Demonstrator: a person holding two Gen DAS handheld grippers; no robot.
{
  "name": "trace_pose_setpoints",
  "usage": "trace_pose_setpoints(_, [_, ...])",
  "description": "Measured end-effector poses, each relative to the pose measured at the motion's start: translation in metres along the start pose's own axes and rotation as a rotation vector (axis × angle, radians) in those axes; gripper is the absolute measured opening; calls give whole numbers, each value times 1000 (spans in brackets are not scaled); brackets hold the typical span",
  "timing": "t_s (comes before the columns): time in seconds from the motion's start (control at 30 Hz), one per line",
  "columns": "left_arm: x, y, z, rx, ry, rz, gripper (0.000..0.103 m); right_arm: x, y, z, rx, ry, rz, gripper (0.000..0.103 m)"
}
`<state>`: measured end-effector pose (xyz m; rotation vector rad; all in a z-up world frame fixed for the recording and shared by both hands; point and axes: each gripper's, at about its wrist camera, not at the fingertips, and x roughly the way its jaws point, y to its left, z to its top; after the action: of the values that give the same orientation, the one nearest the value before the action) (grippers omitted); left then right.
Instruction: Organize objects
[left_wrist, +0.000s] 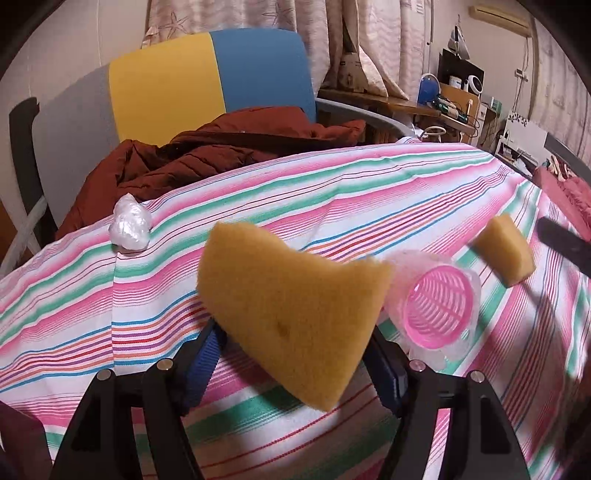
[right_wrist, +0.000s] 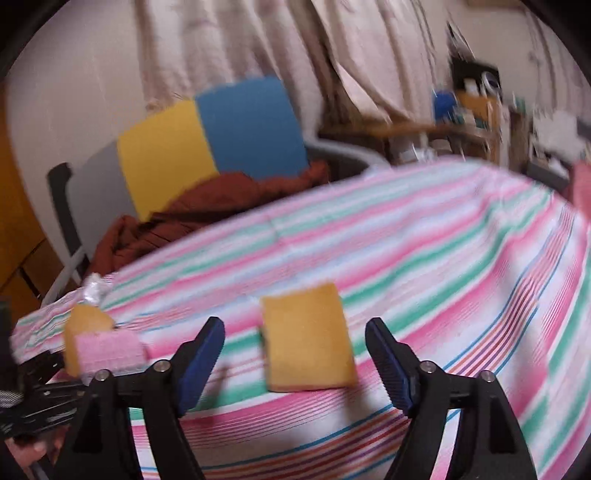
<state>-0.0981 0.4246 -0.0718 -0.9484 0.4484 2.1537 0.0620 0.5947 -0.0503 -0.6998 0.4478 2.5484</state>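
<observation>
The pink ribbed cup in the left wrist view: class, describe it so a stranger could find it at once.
Start at the striped cloth covering the table. Right of the big yellow sponge between the left gripper fingers, the pink ribbed cup lies on its side, mouth toward the camera. It alone is pink and slatted, wrapped in clear plastic; the smaller sponge beyond it is plain yellow.

The surface is covered by a striped cloth (left_wrist: 332, 192) in pink, green, white and blue. On it lie a pink ribbed cup (left_wrist: 437, 312) tipped on its side inside clear plastic, a yellow sponge (right_wrist: 308, 339) near it, and a crumpled white plastic wad (left_wrist: 130, 227) at the far left edge.
</observation>
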Motion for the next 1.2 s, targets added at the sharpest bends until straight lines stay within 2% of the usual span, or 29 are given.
trace_pose_setpoints(0.1, [-1, 2, -3, -16, -2, -8, 74, -8, 32, 2, -55, 26, 146, 82])
trace_pose_setpoints(0.2, [-5, 5, -7, -35, -5, -22, 74, 6, 56, 6, -31, 116, 327, 83])
trace_pose_setpoints(0.27, [-6, 5, -8, -39, -5, -23, 74, 22, 67, 6, 9, 185, 401, 83])
trace_pose_setpoints(0.3, [-6, 6, -9, -39, -6, -23, 74, 31, 71, 6, 13, 224, 410, 83])
trace_pose_setpoints(0.37, [-7, 6, -9, -38, -7, -22, 74, 49, 79, 3, -8, 311, 399, 80])
trace_pose_setpoints(0.43, [-7, 6, -9, -41, -8, -26, 74, 57, 77, 0, -12, 333, 357, 75])
trace_pose_setpoints(0.57, [-8, 10, -11, -62, -12, -48, 73, 56, 41, -8, 102, 321, 273, 75])
trace_pose_setpoints(0.67, [-7, 13, -10, -73, -13, -57, 73, 57, 26, -14, 113, 332, 199, 75])
trace_pose_setpoints(0.8, [-9, 12, -10, -69, -16, -59, 74, 50, 21, -15, 112, 301, 226, 75])
trace_pose_setpoints(0.83, [-12, 14, -10, -84, -16, -87, 74, 48, 23, -15, 100, 296, 231, 75])
trace_pose_setpoints(0.93, [-29, 26, -20, -187, -32, -249, 74, 48, 31, -17, 47, 291, 221, 75])
trace_pose_setpoints(1.07, [-57, 50, -43, -403, -68, -396, 79, 53, 34, -20, 58, 291, 232, 75])
trace_pose_setpoints(1.1, [-64, 57, -47, -476, -77, -454, 80, 54, 37, -20, 56, 290, 230, 75])
trace_pose_setpoints(1.2, [-75, 63, -47, -582, -121, -544, 86, 51, 42, -21, 27, 281, 219, 75])
